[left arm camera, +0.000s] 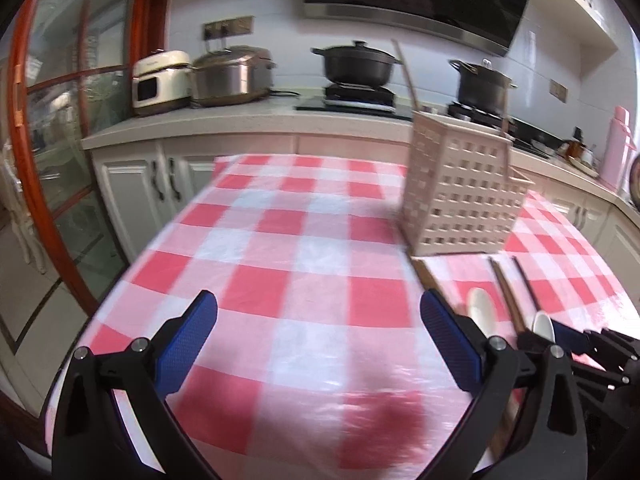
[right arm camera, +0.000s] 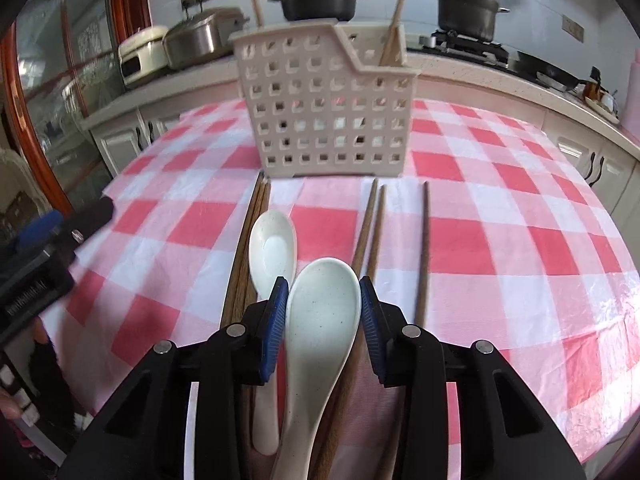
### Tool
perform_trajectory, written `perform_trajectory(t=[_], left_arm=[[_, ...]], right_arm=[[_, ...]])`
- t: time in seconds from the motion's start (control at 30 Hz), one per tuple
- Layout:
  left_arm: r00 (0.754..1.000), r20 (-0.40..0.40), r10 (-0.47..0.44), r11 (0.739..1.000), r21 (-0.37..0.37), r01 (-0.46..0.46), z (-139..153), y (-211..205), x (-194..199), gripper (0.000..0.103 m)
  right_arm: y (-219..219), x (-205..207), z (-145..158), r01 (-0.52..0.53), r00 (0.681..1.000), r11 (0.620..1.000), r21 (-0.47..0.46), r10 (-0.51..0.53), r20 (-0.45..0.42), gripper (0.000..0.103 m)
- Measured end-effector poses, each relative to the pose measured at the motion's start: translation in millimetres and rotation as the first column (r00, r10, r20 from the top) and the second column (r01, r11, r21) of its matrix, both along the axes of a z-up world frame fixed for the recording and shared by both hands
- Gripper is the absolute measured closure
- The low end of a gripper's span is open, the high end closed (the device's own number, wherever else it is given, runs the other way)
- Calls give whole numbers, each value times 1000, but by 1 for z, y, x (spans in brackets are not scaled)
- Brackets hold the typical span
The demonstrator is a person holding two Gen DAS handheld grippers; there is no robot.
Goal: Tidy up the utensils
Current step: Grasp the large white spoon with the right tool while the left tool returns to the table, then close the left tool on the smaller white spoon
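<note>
The right gripper (right arm camera: 323,300) was seen with its blue pads on either side of the bowl of a white ceramic spoon (right arm camera: 320,320). The jaws were narrowed around that bowl. The left pad appeared to touch the bowl's edge, while the right pad lay just beside it; whether a firm grip was made could not be told. The spoon's handle ran back beneath the gripper.

A second white spoon (right arm camera: 273,252) lay just left of and ahead of the jaws, bowl upward, on the red-and-white checked tablecloth (right arm camera: 500,240). Dark wooden chopsticks (right arm camera: 370,228) were laid on the cloth ahead of the jaws and to their right, with a further bundle (right arm camera: 244,248) to the left under the second spoon, all pointing toward the holder. Straight ahead of the jaws, a beige perforated utensil holder (right arm camera: 324,108) stood upright on the cloth, with two light chopsticks (right arm camera: 394,20) standing in it.

The left gripper (left arm camera: 318,332) was held with its jaws wide apart over bare cloth, nothing between them. The holder was seen ahead and to the right of those jaws, and the spoons and chopsticks just beyond the right finger, next to the other gripper.
</note>
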State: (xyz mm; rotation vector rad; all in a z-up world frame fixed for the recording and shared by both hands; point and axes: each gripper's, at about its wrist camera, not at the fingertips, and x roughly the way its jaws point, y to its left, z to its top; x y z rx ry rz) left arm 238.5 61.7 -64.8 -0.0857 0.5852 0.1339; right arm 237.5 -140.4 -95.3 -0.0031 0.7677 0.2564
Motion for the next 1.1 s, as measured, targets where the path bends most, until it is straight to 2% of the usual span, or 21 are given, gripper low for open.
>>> perform_trajectory(t=[0.33,0.5,0.77,0.9,0.97,1.03,1.1], left_arm=[[988,-105,-113,993,8,114,-16,-72,29,21],[976,-171,-134,991,-1,136,-26,-97,48,34],[959,-251,-133,990,18,141,-42,-117,72,45],[953,-273,-133,988,42,150,-47,-124,76,63],[954,-269,-131,986,62,153,-48,-126,76,68],[953,-263,-148,986,39,164,-46,-125,75,79],[956,-246,-159,985,19,169,-42,-121,72,84]], right_arm=[[-56,-17,32,9,994,991,136,-23,103,67],[-69,-19,33,-17,994,981,192,-5,113,67],[-81,-24,26,-34,994,965,259,6,108,67],[-84,-24,24,-35,994,963,268,6,106,67],[-84,-24,24,-34,994,963,269,6,105,67],[-83,-24,23,-34,995,962,269,6,104,67],[-80,-25,22,-36,995,962,269,9,104,67]])
